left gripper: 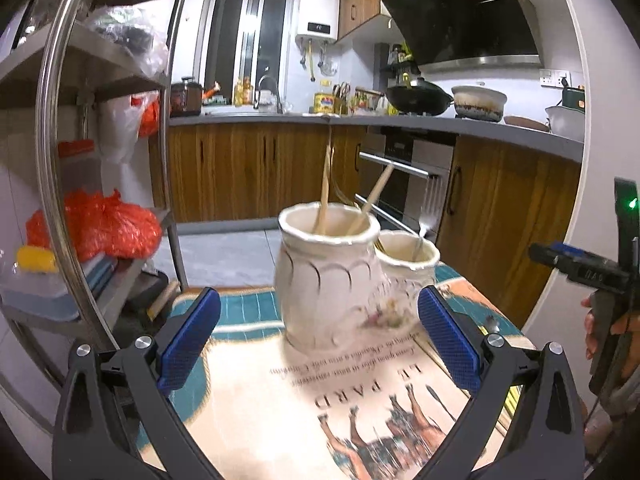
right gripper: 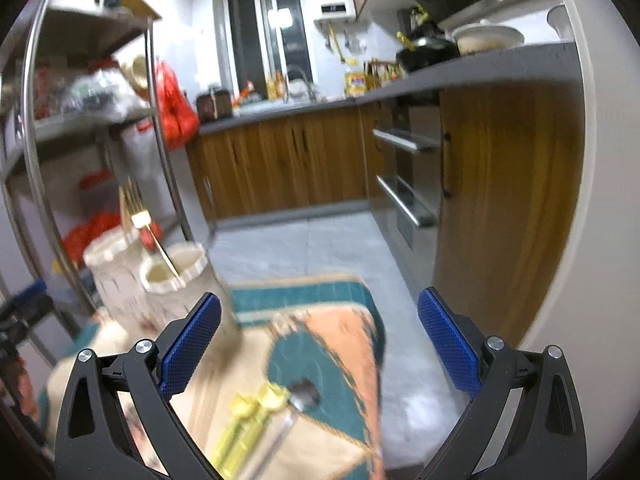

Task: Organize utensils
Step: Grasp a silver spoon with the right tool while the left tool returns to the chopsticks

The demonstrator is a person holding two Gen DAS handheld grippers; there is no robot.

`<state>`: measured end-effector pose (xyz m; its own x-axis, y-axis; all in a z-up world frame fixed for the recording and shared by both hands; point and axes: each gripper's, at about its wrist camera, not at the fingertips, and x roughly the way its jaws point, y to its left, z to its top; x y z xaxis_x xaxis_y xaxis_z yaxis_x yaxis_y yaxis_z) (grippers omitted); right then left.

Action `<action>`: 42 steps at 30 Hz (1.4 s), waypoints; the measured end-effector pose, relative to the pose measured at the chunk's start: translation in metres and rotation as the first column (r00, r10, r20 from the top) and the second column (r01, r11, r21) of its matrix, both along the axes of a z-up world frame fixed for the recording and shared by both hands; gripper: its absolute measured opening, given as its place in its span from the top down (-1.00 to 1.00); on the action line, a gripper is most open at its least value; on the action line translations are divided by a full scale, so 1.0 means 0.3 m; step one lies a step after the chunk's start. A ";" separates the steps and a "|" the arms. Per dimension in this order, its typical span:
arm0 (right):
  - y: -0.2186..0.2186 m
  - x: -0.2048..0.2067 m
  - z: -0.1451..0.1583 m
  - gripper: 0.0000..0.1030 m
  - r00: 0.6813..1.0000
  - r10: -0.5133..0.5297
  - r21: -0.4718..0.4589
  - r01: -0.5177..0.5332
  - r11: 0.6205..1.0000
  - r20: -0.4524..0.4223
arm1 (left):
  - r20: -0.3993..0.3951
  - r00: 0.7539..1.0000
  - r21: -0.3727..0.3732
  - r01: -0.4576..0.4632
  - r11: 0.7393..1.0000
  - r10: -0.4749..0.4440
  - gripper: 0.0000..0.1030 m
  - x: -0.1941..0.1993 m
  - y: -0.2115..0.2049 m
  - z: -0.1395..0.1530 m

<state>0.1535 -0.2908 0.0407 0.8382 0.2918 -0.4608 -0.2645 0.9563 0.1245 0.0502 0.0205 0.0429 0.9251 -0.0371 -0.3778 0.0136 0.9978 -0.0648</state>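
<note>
Left gripper (left gripper: 319,332) gapes empty before the big jar (left gripper: 326,276) of chopsticks (left gripper: 325,188). Right gripper (right gripper: 319,344), also wide and empty, hovers above loose spoons (right gripper: 260,420) on the cloth (right gripper: 344,344). Next step, likely: grasp one, carry to the small jar (right gripper: 176,276).

- A steel shelf rack (left gripper: 52,128) stands left of the left finger, loaded with an orange plastic bag (left gripper: 108,224).
- Ahead of the fingers, beyond the grey floor, wooden cabinets (left gripper: 248,172) run under a grey counter (left gripper: 400,122).
- A black wok (left gripper: 418,98) and a white pot (left gripper: 479,103) sit on that counter, above the right finger.
- A black range hood (left gripper: 460,12) hangs over them.
</note>
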 end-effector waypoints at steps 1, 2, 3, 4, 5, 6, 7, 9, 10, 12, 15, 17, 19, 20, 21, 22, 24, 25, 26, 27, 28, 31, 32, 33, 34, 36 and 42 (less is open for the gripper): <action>0.003 0.005 -0.018 -0.90 1.000 0.007 -0.023 -0.007 1.000 -0.022 | -0.009 1.000 -0.006 0.005 1.000 -0.005 -0.89 -0.002 -0.004 -0.005; 0.004 0.007 -0.031 -0.90 0.999 0.015 -0.041 -0.016 0.999 -0.039 | -0.021 1.000 -0.013 0.014 1.000 -0.014 -0.89 -0.005 -0.011 -0.012; 0.009 0.015 -0.049 -0.90 0.998 0.024 -0.067 -0.029 0.997 -0.063 | -0.028 0.999 -0.014 0.016 1.000 -0.017 -0.89 -0.006 -0.013 -0.017; 0.010 0.021 -0.061 -0.90 0.997 0.027 -0.083 -0.033 0.996 -0.075 | -0.036 0.999 -0.012 0.018 1.000 -0.018 -0.89 -0.006 -0.016 -0.023; 0.011 0.027 -0.078 -0.90 0.995 0.032 -0.100 -0.041 0.994 -0.092 | -0.043 0.999 -0.010 0.019 1.000 -0.020 -0.89 -0.006 -0.023 -0.027; 0.010 0.032 -0.092 -0.90 0.993 0.039 -0.111 -0.051 0.992 -0.107 | -0.050 0.998 -0.009 0.023 1.000 -0.023 -0.89 -0.008 -0.029 -0.034; 0.007 0.033 -0.102 -0.90 0.993 0.044 -0.118 -0.057 0.991 -0.111 | -0.055 0.998 -0.009 0.026 1.000 -0.027 -0.89 -0.007 -0.032 -0.038; 0.003 0.033 -0.115 -0.88 0.992 0.056 -0.137 -0.071 0.988 -0.114 | -0.067 0.997 -0.003 0.028 1.000 -0.028 -0.89 -0.004 -0.041 -0.048; 0.004 0.033 -0.119 -0.88 0.991 0.066 -0.142 -0.082 0.986 -0.117 | -0.072 0.997 -0.001 0.027 1.000 -0.027 -0.89 -0.003 -0.042 -0.051; 0.003 0.029 -0.134 -0.85 0.989 0.083 -0.151 -0.101 0.983 -0.120 | -0.082 0.996 0.003 0.025 1.000 -0.025 -0.89 0.003 -0.051 -0.061; 0.013 0.030 -0.154 -0.61 0.984 0.120 -0.184 -0.143 0.972 -0.132 | -0.098 0.995 0.008 0.032 0.999 -0.031 -0.89 0.014 -0.064 -0.072; 0.024 0.034 -0.166 -0.41 0.979 0.141 -0.199 -0.169 0.965 -0.148 | -0.103 0.994 0.015 0.038 0.999 -0.037 -0.89 0.019 -0.074 -0.077; 0.032 0.044 -0.181 -0.24 0.972 0.161 -0.199 -0.194 0.960 -0.170 | -0.105 0.994 0.018 0.044 0.999 -0.042 -0.89 0.021 -0.080 -0.081; 0.034 0.051 -0.186 -0.13 0.969 0.168 -0.196 -0.203 0.959 -0.181 | -0.108 0.993 0.018 0.048 0.999 -0.045 -0.89 0.023 -0.083 -0.083; 0.038 0.056 -0.195 -0.02 0.964 0.180 -0.188 -0.217 0.958 -0.197 | -0.110 0.993 0.020 0.050 0.999 -0.048 -0.89 0.025 -0.087 -0.085; 0.042 0.062 -0.202 0.03 0.959 0.191 -0.179 -0.230 0.957 -0.209 | -0.112 0.992 0.021 0.053 0.998 -0.050 -0.89 0.027 -0.089 -0.087; 0.051 0.068 -0.208 0.22 0.951 0.206 -0.168 -0.247 0.954 -0.228 | -0.114 0.992 0.024 0.057 0.998 -0.054 -0.89 0.029 -0.093 -0.089; 0.055 0.072 -0.211 0.25 0.948 0.215 -0.161 -0.256 0.953 -0.235 | -0.116 0.992 0.026 0.059 0.998 -0.055 -0.89 0.031 -0.096 -0.090; 0.059 0.077 -0.212 0.31 0.945 0.221 -0.155 -0.262 0.952 -0.241 | -0.117 0.992 0.027 0.060 0.998 -0.056 -0.89 0.032 -0.099 -0.092; 0.063 0.083 -0.218 0.37 0.941 0.226 -0.148 -0.268 0.952 -0.253 | -0.118 0.991 0.029 0.061 0.998 -0.057 -0.89 0.034 -0.102 -0.093; 0.066 0.085 -0.223 0.39 0.938 0.228 -0.145 -0.271 0.952 -0.260 | -0.120 0.991 0.030 0.062 0.998 -0.058 -0.89 0.034 -0.105 -0.094; 0.069 0.103 -0.246 0.51 0.925 0.235 -0.130 -0.283 0.950 -0.299 | -0.127 0.990 0.024 0.064 0.998 -0.060 -0.89 0.039 -0.113 -0.096; 0.066 0.106 -0.252 0.52 0.922 0.237 -0.124 -0.285 0.950 -0.306 | -0.130 0.990 0.019 0.064 0.998 -0.061 -0.89 0.041 -0.116 -0.096; 0.060 0.110 -0.255 0.53 0.920 0.244 -0.104 -0.287 0.952 -0.308 | -0.135 0.989 0.013 0.067 0.998 -0.064 -0.89 0.044 -0.123 -0.097; 0.056 0.113 -0.256 0.66 0.917 0.247 -0.088 -0.287 0.954 -0.313 | -0.139 0.988 0.011 0.070 0.997 -0.068 -0.89 0.047 -0.132 -0.098; 0.039 0.124 -0.255 0.83 0.909 0.259 -0.035 -0.285 0.958 -0.327 | -0.144 0.987 0.028 0.072 0.997 -0.067 -0.89 0.051 -0.154 -0.102; 0.007 0.121 -0.212 0.94 0.917 0.263 0.032 -0.266 0.964 -0.299 | -0.164 0.985 0.076 0.070 0.995 -0.057 -0.89 0.057 -0.230 -0.096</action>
<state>0.1897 -0.2886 -0.0230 0.5545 0.4781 -0.6811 -0.4598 0.8582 0.2281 0.0674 -0.0484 0.0140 0.8485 -0.0568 -0.5261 0.0726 0.9973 0.0095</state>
